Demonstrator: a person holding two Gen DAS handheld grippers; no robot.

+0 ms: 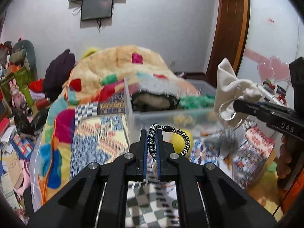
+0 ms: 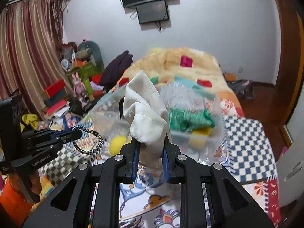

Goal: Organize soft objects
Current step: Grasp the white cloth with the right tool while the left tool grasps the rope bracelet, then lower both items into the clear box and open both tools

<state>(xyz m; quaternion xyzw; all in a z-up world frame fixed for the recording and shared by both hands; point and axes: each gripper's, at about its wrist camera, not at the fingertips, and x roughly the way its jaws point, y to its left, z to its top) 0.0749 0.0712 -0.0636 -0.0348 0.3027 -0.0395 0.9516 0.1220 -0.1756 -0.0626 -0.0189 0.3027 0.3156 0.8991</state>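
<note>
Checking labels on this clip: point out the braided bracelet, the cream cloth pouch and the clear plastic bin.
braided bracelet [image 1: 185, 138], left wrist view, on its free loop.
cream cloth pouch [image 2: 146, 112], right wrist view, mid-fabric above the fingers.
clear plastic bin [image 1: 131, 117], left wrist view, near corner wall.

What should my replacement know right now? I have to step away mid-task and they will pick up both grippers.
Left gripper: shut on the black-and-white braided cord, held in the air short of the clear plastic bin.
Right gripper: shut on the cream cloth pouch, also short of the bin.
Done: green fuzzy item and other soft things already lie in the bin on the bed.
Left: drop in cord and pouch; yellow ball lies outside on the bedspread.
</note>
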